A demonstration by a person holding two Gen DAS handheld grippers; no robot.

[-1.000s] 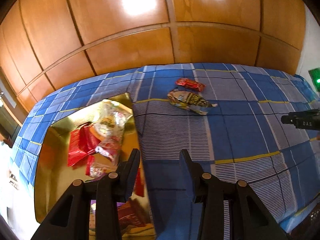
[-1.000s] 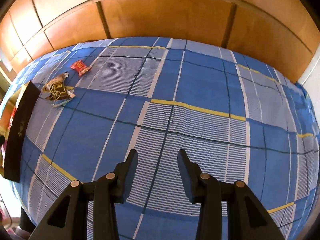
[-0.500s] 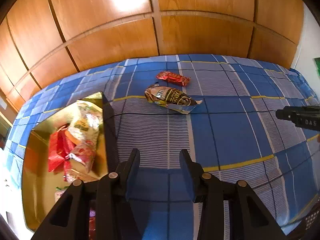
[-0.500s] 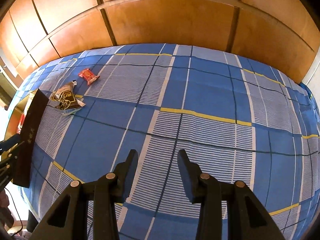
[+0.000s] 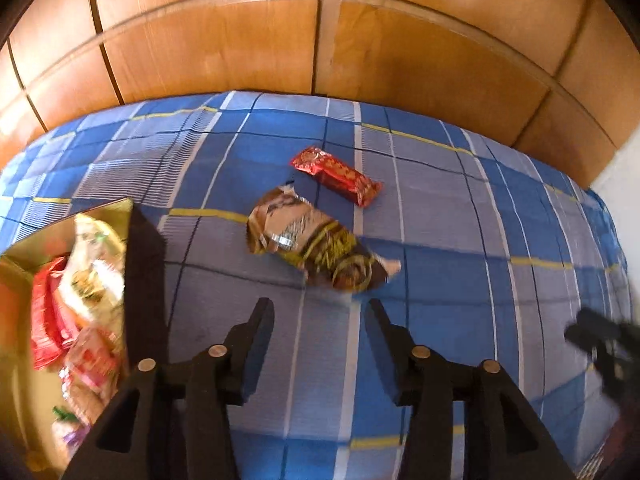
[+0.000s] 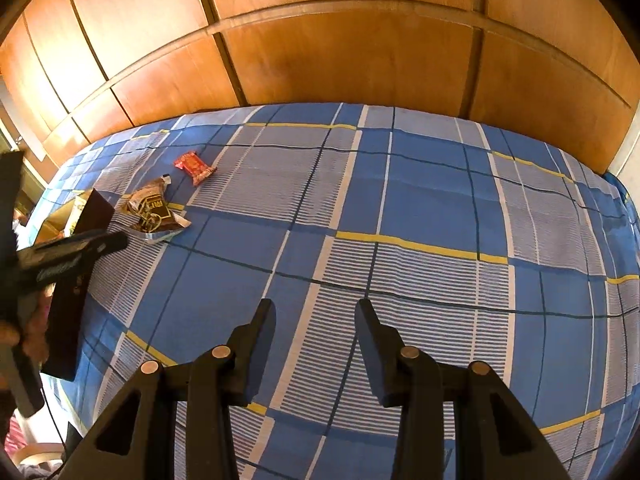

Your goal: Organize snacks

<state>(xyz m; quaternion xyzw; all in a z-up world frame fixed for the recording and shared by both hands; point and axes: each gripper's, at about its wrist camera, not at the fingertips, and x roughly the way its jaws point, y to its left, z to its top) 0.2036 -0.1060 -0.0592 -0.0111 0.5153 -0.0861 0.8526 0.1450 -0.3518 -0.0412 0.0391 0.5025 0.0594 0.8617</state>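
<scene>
Item: brown snack packet [image 5: 316, 252], crumpled foil, lying flat on the blue checked bedspread [image 5: 460, 216], just ahead of the left tongs [image 5: 320, 320]. Beside it, farther toward the wooden panelling [image 5: 280, 40], lies a red wrapped bar [image 5: 336, 176], close by but not touching as far as can be seen. Destination: gold-lined box [image 5: 24, 264] at the left, dark outer wall [image 5: 144, 280] facing the packet, already holding several red and pale packets [image 5: 92, 280]. Left tongs: empty, jaws opening, nothing between them; the packet sits just beyond the tips. Right tongs [image 6: 316, 320]: parted at a modest gap, empty, over bare bedspread well apart from both snacks. Handling note, as judgement: the brown packet looks like the next pick. It is wide and puffy, so the jaws likely want to spread further before descending; straddling a narrower end or a raised crease should give a surer bite than pressing on the flat middle. The soft bed will yield, so a shallow approach risks pinching cloth. Lift clear of the box wall before carrying across.
</scene>
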